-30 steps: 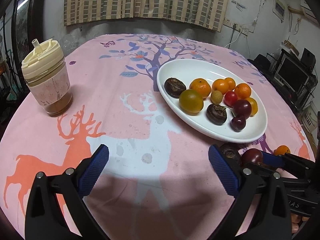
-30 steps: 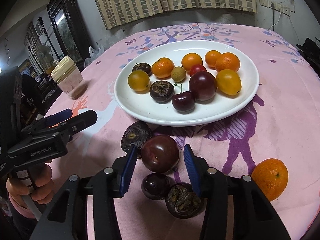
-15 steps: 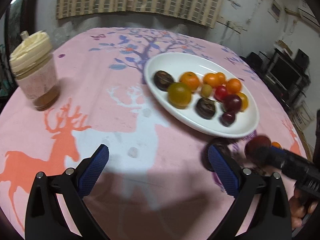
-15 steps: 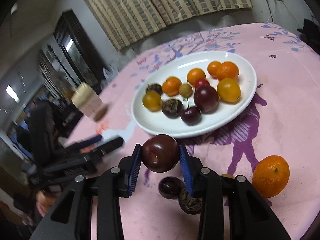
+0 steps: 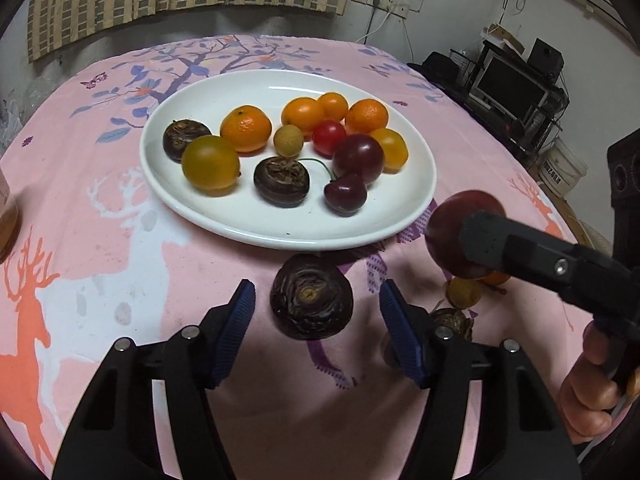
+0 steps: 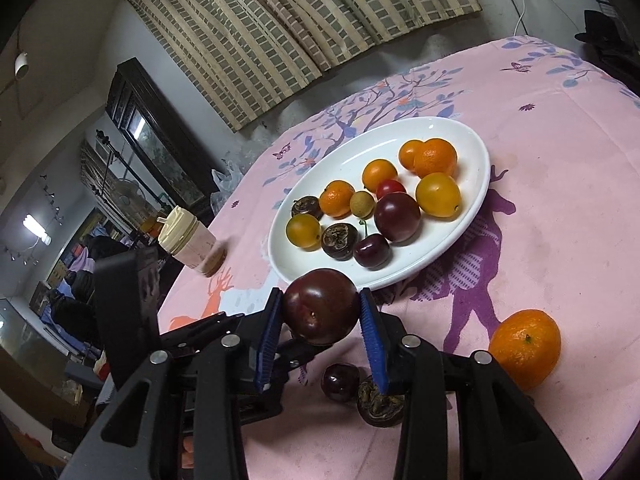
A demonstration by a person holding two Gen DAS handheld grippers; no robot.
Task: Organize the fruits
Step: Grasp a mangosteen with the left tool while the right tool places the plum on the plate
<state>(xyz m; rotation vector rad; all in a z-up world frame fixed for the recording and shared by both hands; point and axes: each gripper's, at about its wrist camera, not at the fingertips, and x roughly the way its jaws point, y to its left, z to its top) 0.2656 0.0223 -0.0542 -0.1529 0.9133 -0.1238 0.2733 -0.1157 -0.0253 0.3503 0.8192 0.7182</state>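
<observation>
Now the right claw (image 6: 320, 312) has a dark plum (image 6: 320, 306) pinched firmly between its blue pads, held up off the tabletop (image 6: 560, 240) at the lower centre of the right wrist view, just short of the white plate's (image 6: 476, 200) near rim. Over in the left wrist view that same plum (image 5: 448, 228) shows at the right edge, half covered by a black finger of the claw.

The left claw (image 5: 316, 312) is closing, and a wrinkled dark brown fruit (image 5: 311, 300) lies on the pink cloth between its pads (image 5: 236, 328), low in the middle of the frame, with a gap on each side so nothing presses it.

On the plate (image 5: 280, 232), centre frame, sit oranges, yellow fruits, a red one, a plum, a cherry and two more brown ones. Off the plate, lower right in the right view: an orange (image 6: 524, 346), a cherry (image 6: 340, 382) and another brown fruit (image 6: 378, 406). A lidded jar (image 6: 190, 246) stands at the left.
</observation>
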